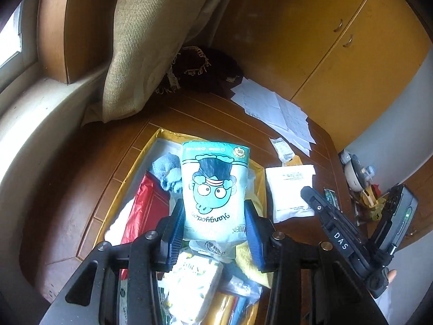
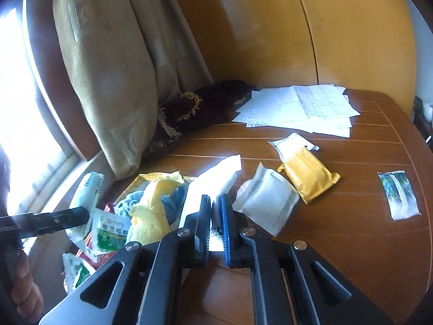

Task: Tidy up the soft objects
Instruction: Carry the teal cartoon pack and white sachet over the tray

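Note:
My left gripper is shut on a teal tissue pack with a cartoon face, its blue pads pressing both sides. The pack hangs over a gold-lined box that holds a blue cloth, a red packet, a yellow cloth and more tissue packs. In the right wrist view the left gripper comes in from the left with the teal pack. My right gripper is shut on a flat white pack just right of the box. It shows side-on in the left wrist view.
On the brown table lie a white packet, a golden packet, a small white packet, a green-white sachet and loose papers. A dark fringed cloth and curtains stand behind; yellow cabinets are beyond.

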A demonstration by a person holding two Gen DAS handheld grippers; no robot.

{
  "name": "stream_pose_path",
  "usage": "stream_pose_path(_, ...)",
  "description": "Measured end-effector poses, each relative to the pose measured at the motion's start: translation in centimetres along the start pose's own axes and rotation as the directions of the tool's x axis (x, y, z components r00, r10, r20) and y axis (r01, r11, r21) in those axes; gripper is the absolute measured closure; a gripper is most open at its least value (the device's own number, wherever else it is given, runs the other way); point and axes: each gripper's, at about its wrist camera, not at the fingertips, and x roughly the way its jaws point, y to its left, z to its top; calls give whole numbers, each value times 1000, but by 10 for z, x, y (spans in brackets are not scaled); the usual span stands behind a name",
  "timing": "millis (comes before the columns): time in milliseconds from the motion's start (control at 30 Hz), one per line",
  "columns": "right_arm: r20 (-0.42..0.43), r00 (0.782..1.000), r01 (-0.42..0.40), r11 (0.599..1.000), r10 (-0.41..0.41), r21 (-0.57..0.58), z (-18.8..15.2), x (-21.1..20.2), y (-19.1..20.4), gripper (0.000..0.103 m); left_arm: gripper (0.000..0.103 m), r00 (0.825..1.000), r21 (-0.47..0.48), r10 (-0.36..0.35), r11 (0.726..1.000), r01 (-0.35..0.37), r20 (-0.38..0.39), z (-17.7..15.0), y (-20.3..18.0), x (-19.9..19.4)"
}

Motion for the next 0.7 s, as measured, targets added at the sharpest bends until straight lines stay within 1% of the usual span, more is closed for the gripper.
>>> stream_pose_path(133, -26, 1000, -12, 1000, 12, -7, 3, 22, 10, 95, 60, 1000, 8, 9, 1000, -9, -14, 11, -2, 13)
stream_pose_path(200, -40, 999, -12, 1000, 12, -11, 0, 31, 13, 95, 60, 999, 23, 34, 999, -33, -20, 15, -5, 22)
stream_pose_path(300, -60, 997, -49, 999, 48, -7, -5, 40, 14, 95, 59, 995, 43, 90, 995, -88, -44, 15, -6, 38)
stream_pose_path(400, -56, 995, -79, 997, 79, -10, -7, 44, 14, 95, 57, 991, 41, 101, 994, -98, -87, 12, -4, 53)
stream_pose_path(500, -63, 991, -116, 993, 116, 14, -9, 50, 11, 94, 53, 988, 32, 122, 992, -119, -95, 9, -2, 62)
stream_pose_path(567, -75, 990, -119, 992, 123, 48, -10, 54, 7, 92, 48, 988, 18, 119, 993, -118, -98, 9, 0, 64)
stream_pose_path(667, -65, 988, -135, 987, 141, 85, -11, 52, 2, 92, 44, 989, -2, 106, 994, -107, -98, 8, 2, 63)
stream_pose_path(700, -58, 987, -142, 985, 148, 98, -11, 50, 0, 87, 44, 990, -7, 100, 995, -101, -96, 8, 2, 62)
